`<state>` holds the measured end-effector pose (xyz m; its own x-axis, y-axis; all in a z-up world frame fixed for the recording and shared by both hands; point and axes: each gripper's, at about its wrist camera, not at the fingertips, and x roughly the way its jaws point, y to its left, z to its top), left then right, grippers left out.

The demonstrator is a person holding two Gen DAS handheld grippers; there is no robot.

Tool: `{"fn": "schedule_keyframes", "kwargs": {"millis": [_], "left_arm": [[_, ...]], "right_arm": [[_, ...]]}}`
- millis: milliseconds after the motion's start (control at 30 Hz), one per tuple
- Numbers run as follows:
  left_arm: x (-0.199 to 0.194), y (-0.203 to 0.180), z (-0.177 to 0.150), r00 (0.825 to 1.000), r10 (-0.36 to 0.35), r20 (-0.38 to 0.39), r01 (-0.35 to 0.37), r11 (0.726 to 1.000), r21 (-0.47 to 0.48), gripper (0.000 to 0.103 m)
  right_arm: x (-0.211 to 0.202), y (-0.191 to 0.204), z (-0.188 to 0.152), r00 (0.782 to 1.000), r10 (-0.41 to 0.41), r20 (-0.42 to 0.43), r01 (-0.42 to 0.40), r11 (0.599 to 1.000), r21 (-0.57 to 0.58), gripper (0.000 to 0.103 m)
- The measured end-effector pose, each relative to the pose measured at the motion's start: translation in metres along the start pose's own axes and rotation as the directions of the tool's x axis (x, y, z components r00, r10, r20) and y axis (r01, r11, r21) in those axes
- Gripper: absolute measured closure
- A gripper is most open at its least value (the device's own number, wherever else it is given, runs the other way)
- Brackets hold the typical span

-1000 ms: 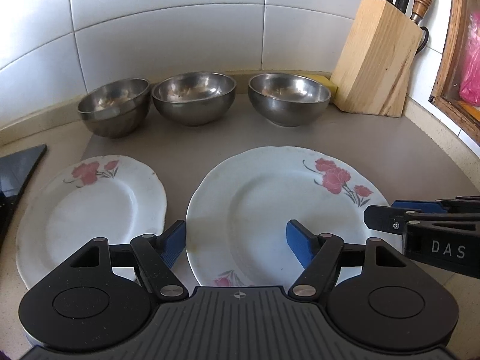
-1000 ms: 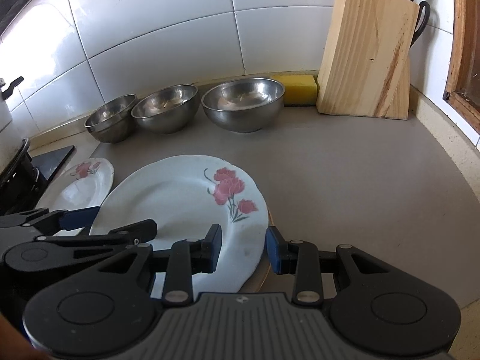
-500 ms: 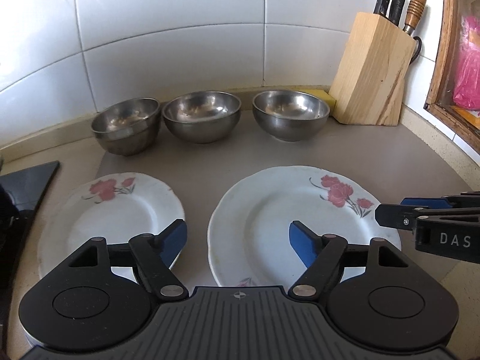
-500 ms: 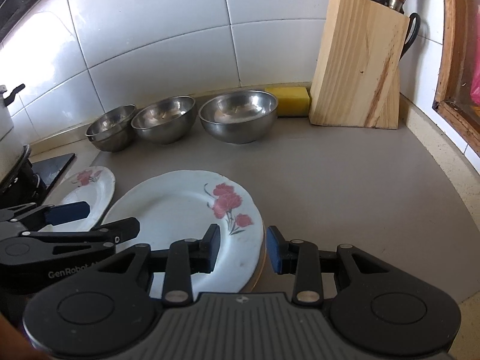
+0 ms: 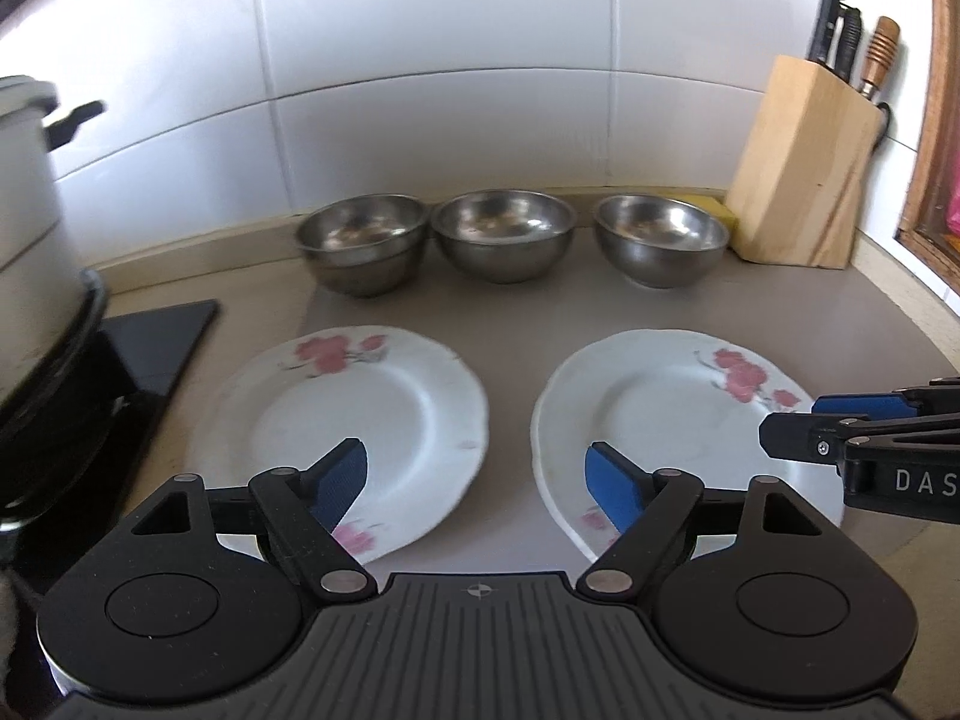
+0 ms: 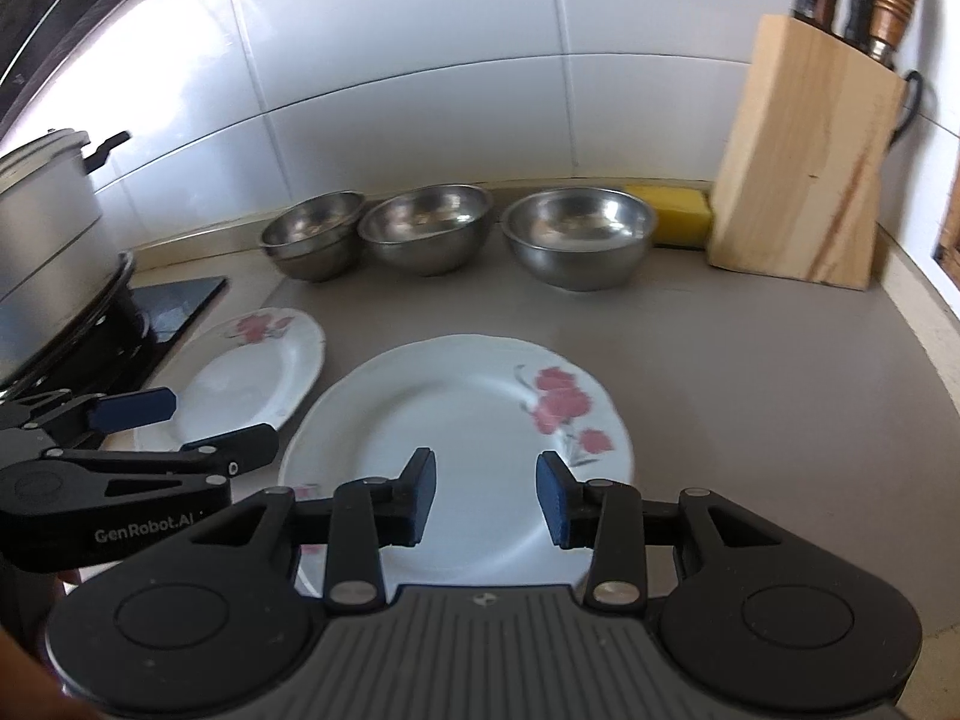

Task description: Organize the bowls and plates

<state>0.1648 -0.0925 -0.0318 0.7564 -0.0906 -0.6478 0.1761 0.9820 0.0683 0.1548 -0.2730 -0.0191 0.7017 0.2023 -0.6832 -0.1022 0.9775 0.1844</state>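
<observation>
Black hand-held gripper (image 5: 477,477), blue pads (image 5: 612,489), silver pivot screws, white "GenRobot.AI" lettering.

My left camera is looking down along my left gripper (image 5: 474,474) toward the knife block (image 5: 801,171), far right. My right camera is facing likewise, nearer the knife block (image 6: 804,156). Both are sharing its neighbouring bowls (image 6: 577,234).

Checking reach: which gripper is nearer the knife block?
Right. The right gripper hangs over the larger plate, nearer the knife block; the left gripper is further left, between both plates.
</observation>
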Motion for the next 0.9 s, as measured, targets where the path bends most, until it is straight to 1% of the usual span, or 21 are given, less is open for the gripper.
{"fn": "schedule_keyframes", "kwargs": {"millis": [167, 433, 567, 667, 900], "left_arm": [[-0.010, 0.013, -0.005, 0.999, 0.047, -0.002, -0.047, 0.999, -0.026, 0.024], [-0.021, 0.034, -0.016, 0.991, 0.127, -0.029, -0.129, 0.989, -0.069, 0.023], [-0.025, 0.045, -0.019, 0.985, 0.170, -0.039, -0.173, 0.981, -0.091, 0.022], [-0.029, 0.054, -0.018, 0.979, 0.202, -0.036, -0.205, 0.973, -0.107, 0.022], [-0.032, 0.074, -0.010, 0.960, 0.278, -0.030, -0.279, 0.948, -0.152, 0.020]], "right_arm": [[0.005, 0.011, 0.002, 0.999, 0.045, -0.011, -0.045, 0.998, -0.032, 0.081], [0.012, 0.030, 0.004, 0.991, 0.126, -0.036, -0.129, 0.988, -0.084, 0.079], [0.017, 0.041, 0.006, 0.986, 0.158, -0.050, -0.163, 0.980, -0.115, 0.076], [0.020, 0.052, 0.010, 0.982, 0.184, -0.052, -0.190, 0.968, -0.164, 0.075], [0.031, 0.079, 0.031, 0.968, 0.245, -0.044, -0.248, 0.937, -0.244, 0.073]]}}
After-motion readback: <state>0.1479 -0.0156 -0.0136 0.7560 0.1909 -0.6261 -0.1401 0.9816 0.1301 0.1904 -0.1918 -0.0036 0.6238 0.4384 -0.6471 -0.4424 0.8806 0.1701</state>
